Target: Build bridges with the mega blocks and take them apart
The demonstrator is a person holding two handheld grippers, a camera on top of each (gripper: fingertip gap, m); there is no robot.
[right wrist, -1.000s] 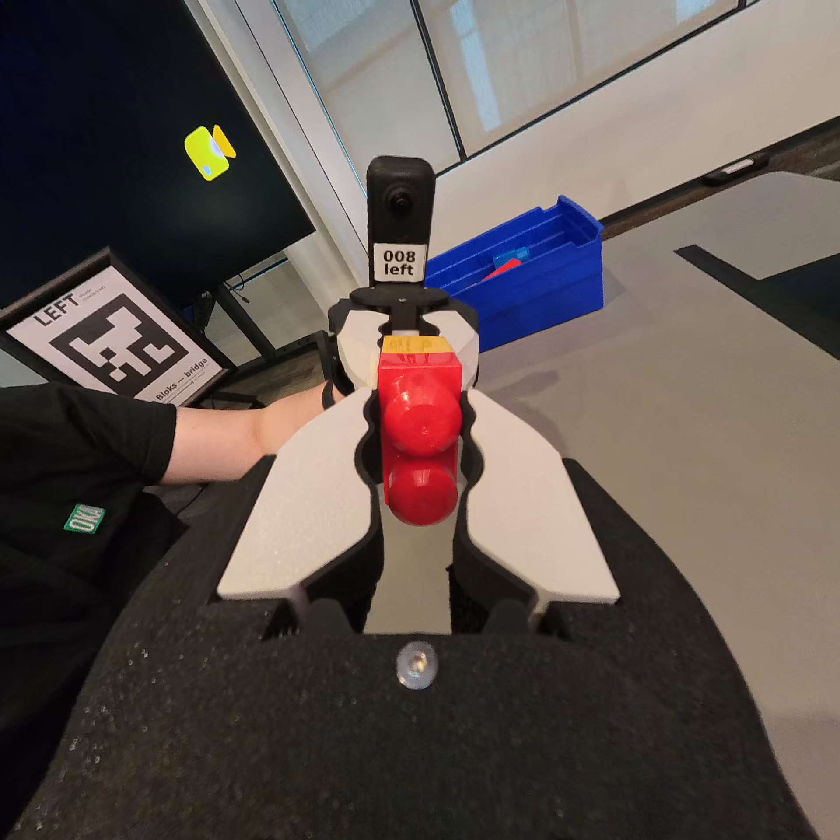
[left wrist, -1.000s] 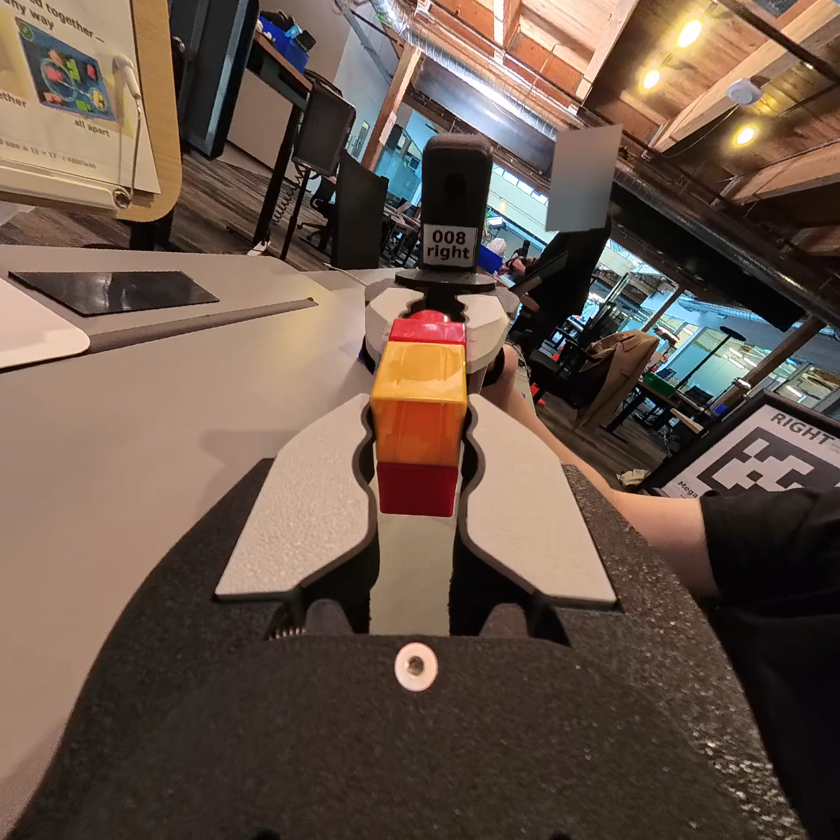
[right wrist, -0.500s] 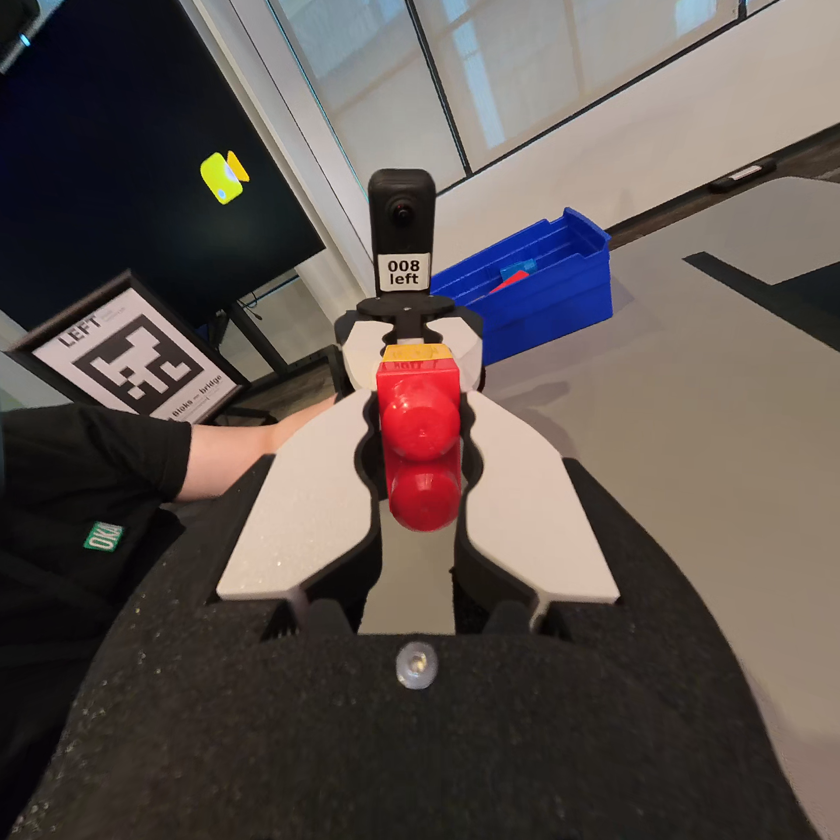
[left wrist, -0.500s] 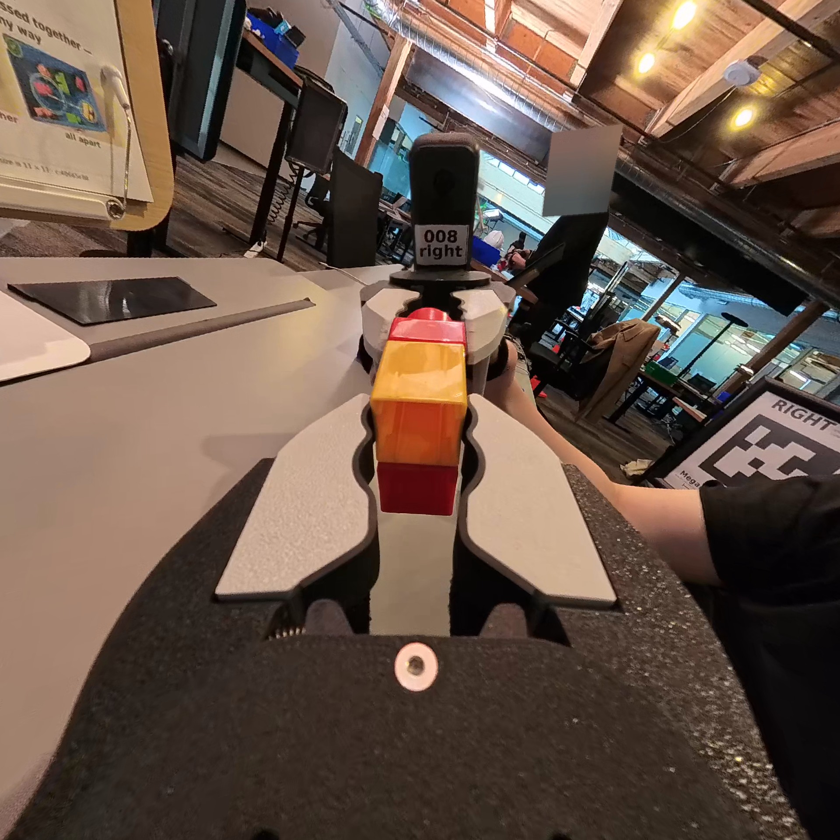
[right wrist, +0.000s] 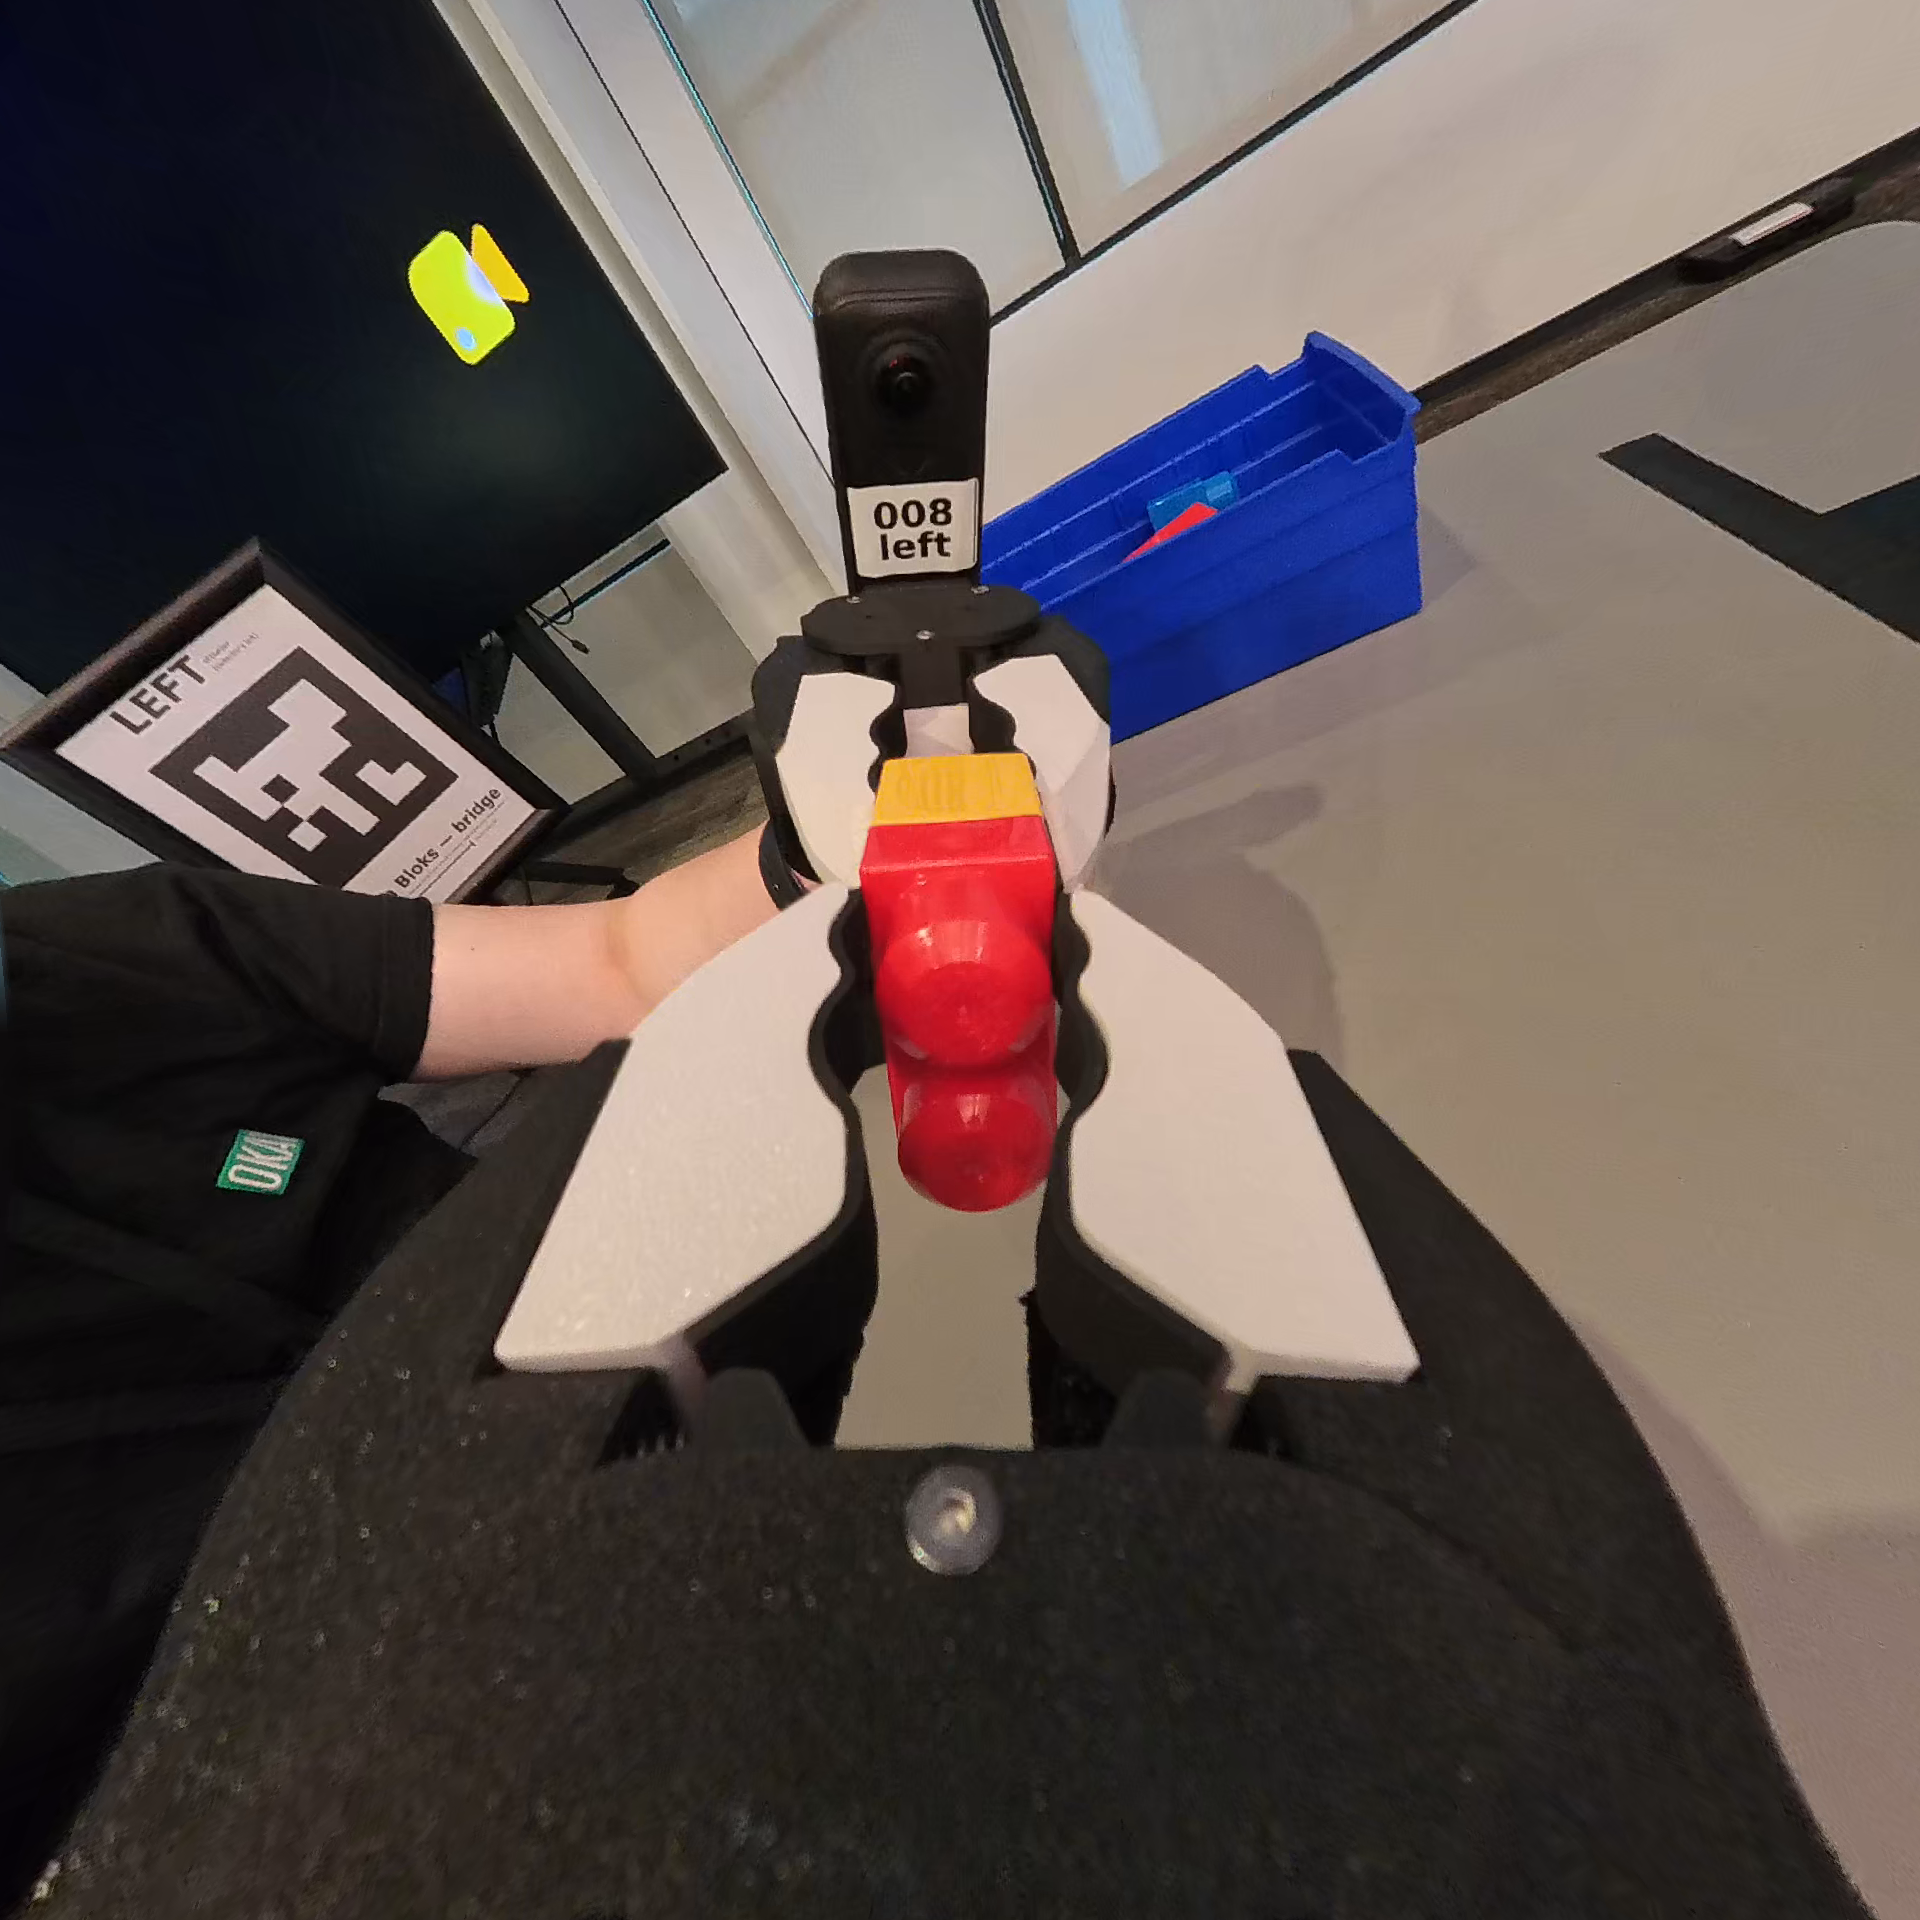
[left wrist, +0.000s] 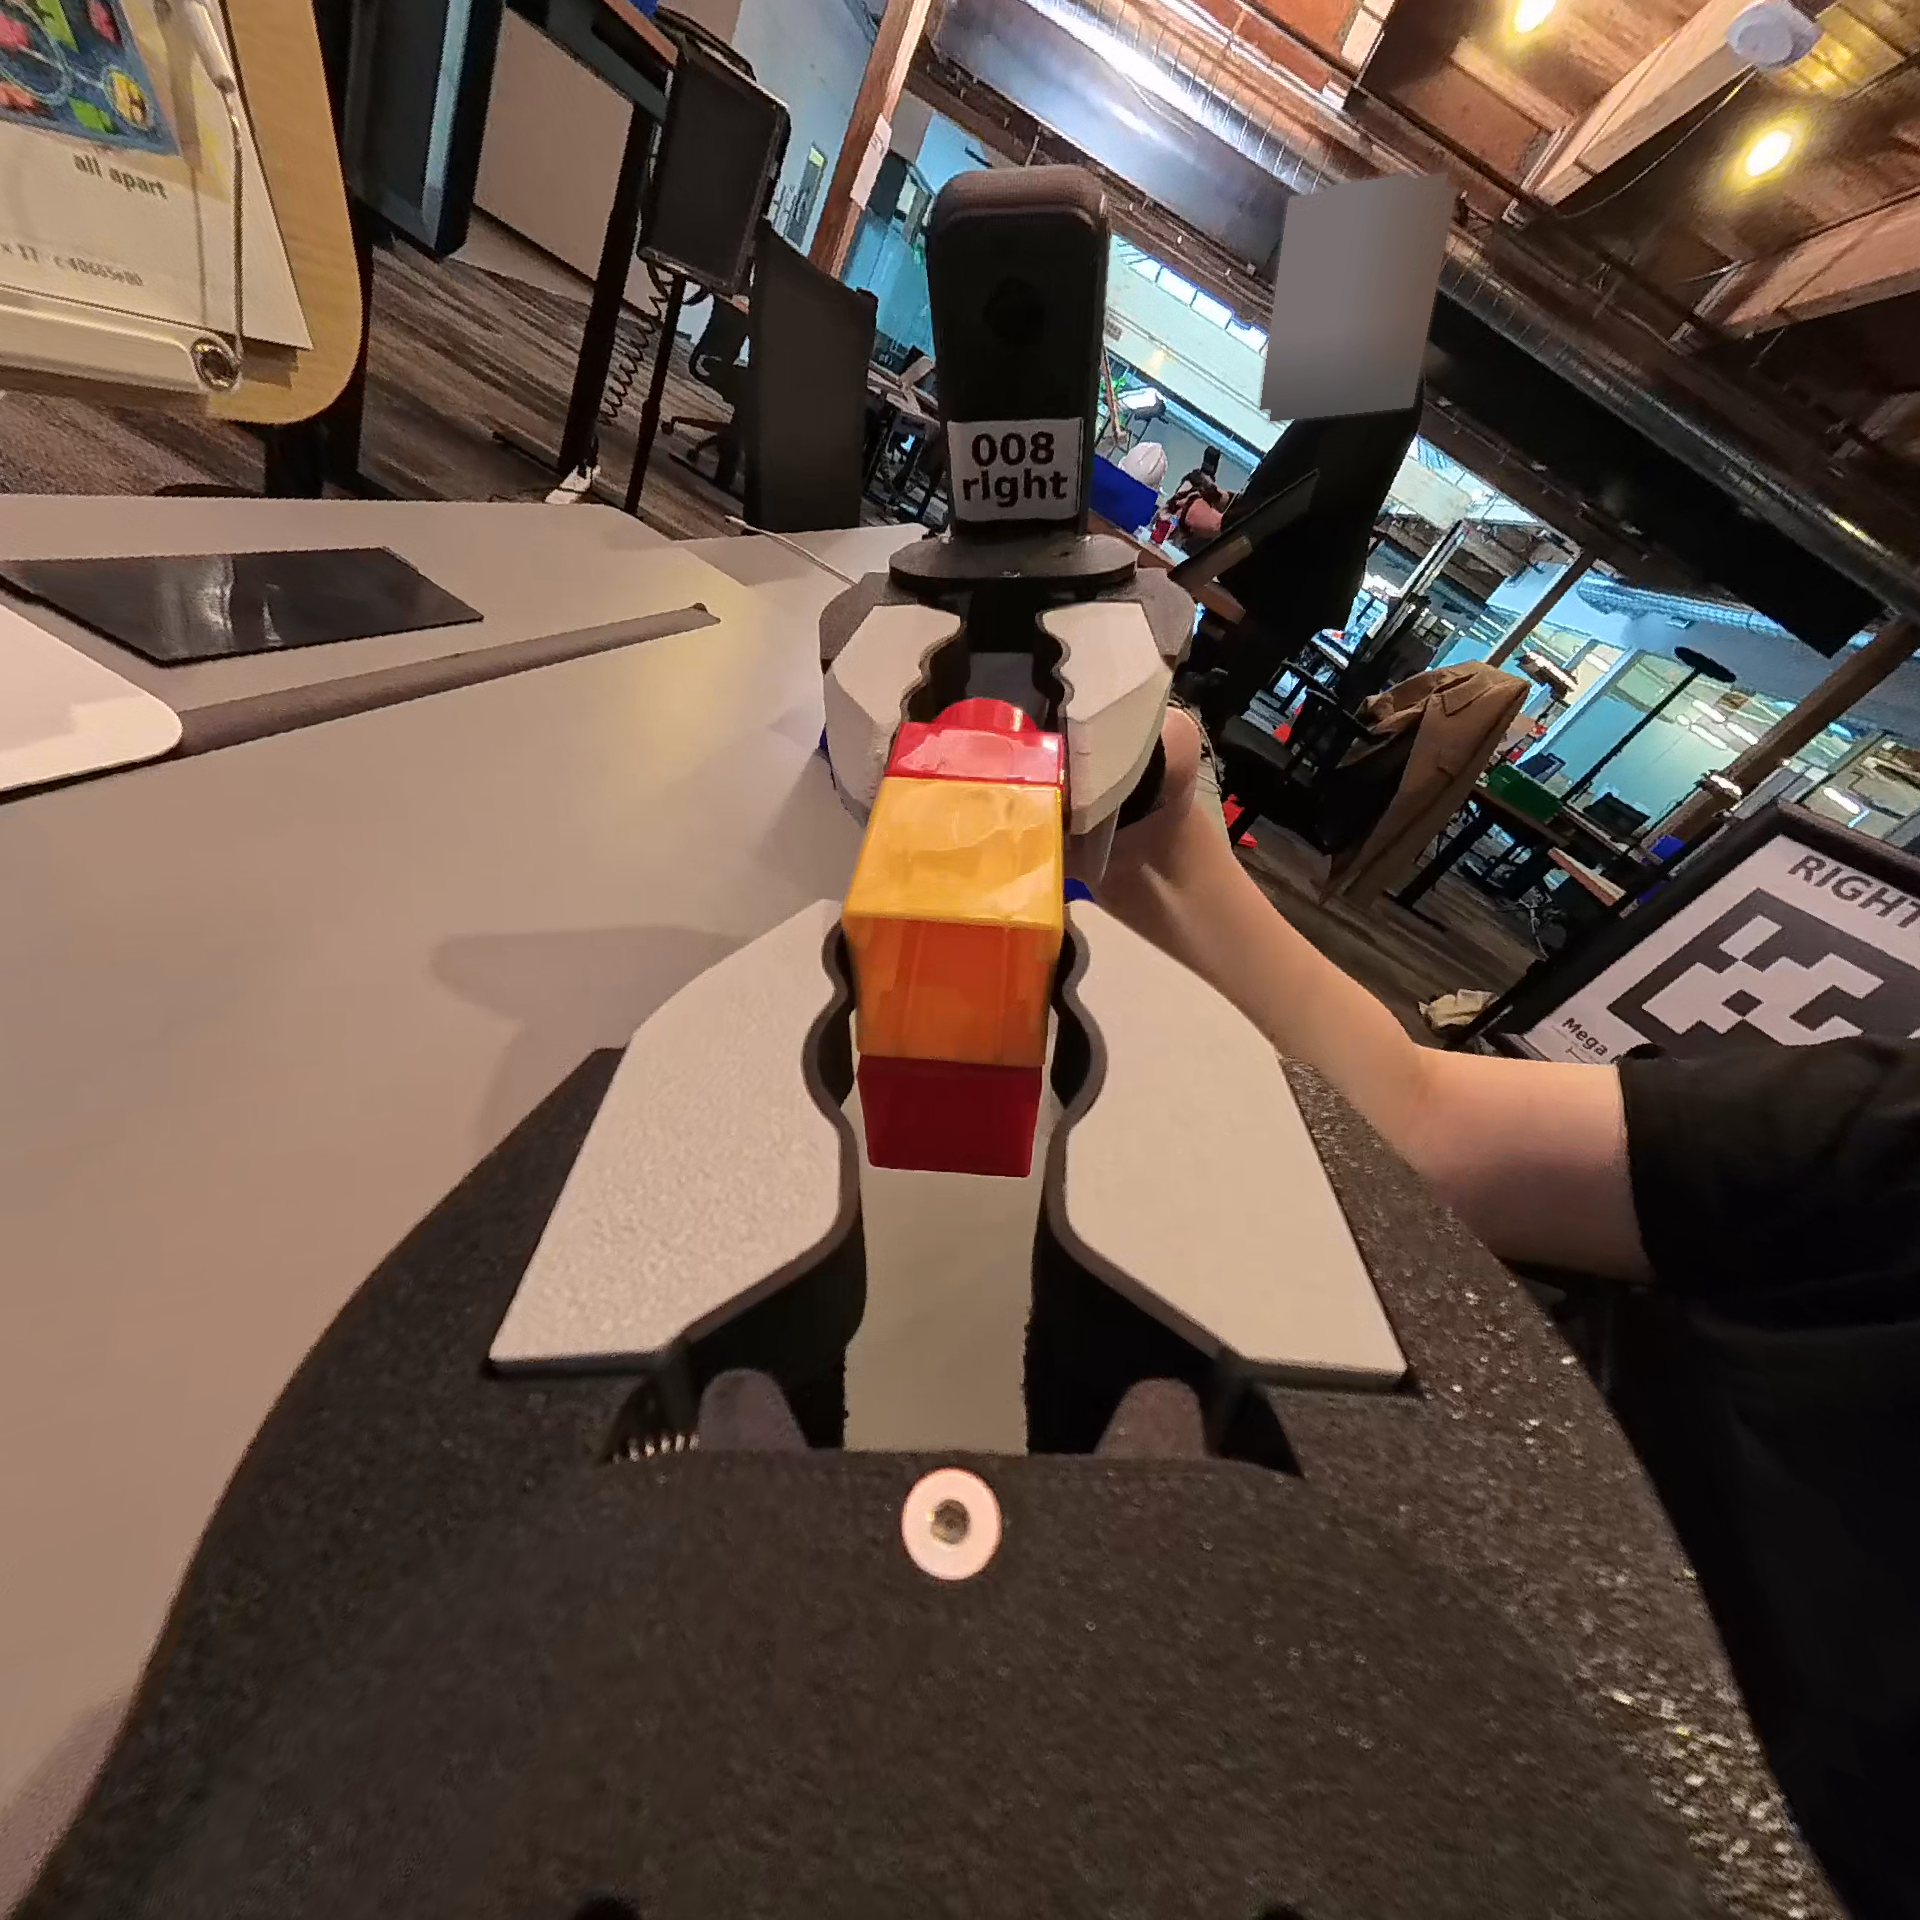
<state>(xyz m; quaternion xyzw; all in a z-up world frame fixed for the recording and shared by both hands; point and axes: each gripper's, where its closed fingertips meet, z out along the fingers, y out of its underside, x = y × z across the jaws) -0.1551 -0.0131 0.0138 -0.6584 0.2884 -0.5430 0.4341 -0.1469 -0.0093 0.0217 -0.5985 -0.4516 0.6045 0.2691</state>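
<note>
A short stack of mega blocks is held in the air between my two grippers, which face each other. In the left wrist view my left gripper (left wrist: 951,966) is shut on the yellow block (left wrist: 951,914), with a red block (left wrist: 951,1112) on its near side. Beyond it, the right gripper (left wrist: 982,717) holds a second red block (left wrist: 977,748). In the right wrist view my right gripper (right wrist: 961,997) is shut on the red block (right wrist: 961,966), its two studs toward the camera. The yellow block (right wrist: 956,790) sits behind it in the left gripper (right wrist: 940,748).
The grey table (left wrist: 312,935) lies below the grippers. A blue bin (right wrist: 1247,582) holding a few blocks stands at its far edge. A black mat (left wrist: 239,603) lies on the far left. Framed marker signs (right wrist: 281,769) stand beside the person's arms (right wrist: 540,977).
Both grippers have shifted and tilted slightly together, so the background has slid. The blocks stay joined and both grips are unchanged.
</note>
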